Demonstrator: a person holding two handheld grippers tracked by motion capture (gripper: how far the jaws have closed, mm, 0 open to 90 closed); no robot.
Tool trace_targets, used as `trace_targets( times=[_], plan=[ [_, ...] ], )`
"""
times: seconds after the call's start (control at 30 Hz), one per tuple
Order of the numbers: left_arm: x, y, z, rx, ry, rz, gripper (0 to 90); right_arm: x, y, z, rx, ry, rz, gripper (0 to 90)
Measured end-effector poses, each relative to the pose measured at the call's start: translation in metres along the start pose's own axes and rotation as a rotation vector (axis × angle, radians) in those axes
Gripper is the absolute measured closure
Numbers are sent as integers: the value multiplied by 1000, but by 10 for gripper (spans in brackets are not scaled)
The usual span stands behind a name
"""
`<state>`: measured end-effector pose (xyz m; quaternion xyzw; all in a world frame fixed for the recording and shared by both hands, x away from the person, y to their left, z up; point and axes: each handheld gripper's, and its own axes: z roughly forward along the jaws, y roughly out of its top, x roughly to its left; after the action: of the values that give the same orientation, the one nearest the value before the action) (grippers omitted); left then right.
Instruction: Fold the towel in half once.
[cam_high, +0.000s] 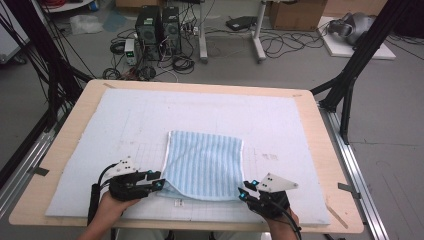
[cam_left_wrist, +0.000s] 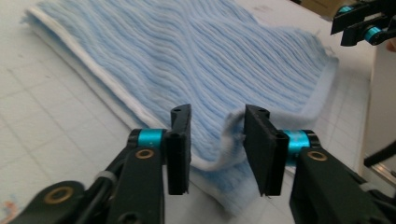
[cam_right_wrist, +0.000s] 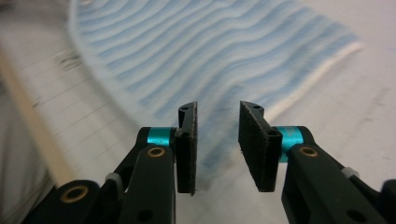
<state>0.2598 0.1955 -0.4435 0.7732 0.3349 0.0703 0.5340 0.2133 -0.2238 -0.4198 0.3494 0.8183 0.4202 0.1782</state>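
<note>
Between the jaws of the left tool (cam_left_wrist: 217, 140) a curled corner of the folded towel (cam_high: 204, 164) rises; the jaws stand apart, the right-hand one just brushing the raised hem with no squeeze on it, so nothing is held. The right tool (cam_right_wrist: 217, 140) is likewise parted, with the towel's other near corner lying flat just ahead of its tips. The step in hand looks like a release after a fold, and doing it well means drawing both tools straight back toward the person without snagging terry loops (the curled corner at the left is the likeliest to catch), then letting that corner settle or patting it flat. Seen from the high view, the towel lies between the two tools on the pale blue mat (cam_high: 125, 125) covering the surface: light blue with fine stripes, white hemmed edges, folded to a rough square, soft and slightly rumpled along the near edge.
</note>
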Motion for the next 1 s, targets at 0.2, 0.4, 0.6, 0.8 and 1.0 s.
trace_targets(
  times=[0.2,0.4,0.6,0.8,1.0],
  plan=[
    [11,12,3,-36,22,-32,544,0,-6,21,125,12,-33,751],
    [25,27,8,-63,48,-41,530,-12,3,17,52,8,13,667],
    [48,42,23,-52,86,-91,456,-46,23,35,13,-103,80,526],
    [68,54,40,-32,135,-86,449,-85,47,70,49,-216,136,499],
    [85,62,55,-20,158,-97,451,-116,69,104,90,-166,142,565]
  ],
)
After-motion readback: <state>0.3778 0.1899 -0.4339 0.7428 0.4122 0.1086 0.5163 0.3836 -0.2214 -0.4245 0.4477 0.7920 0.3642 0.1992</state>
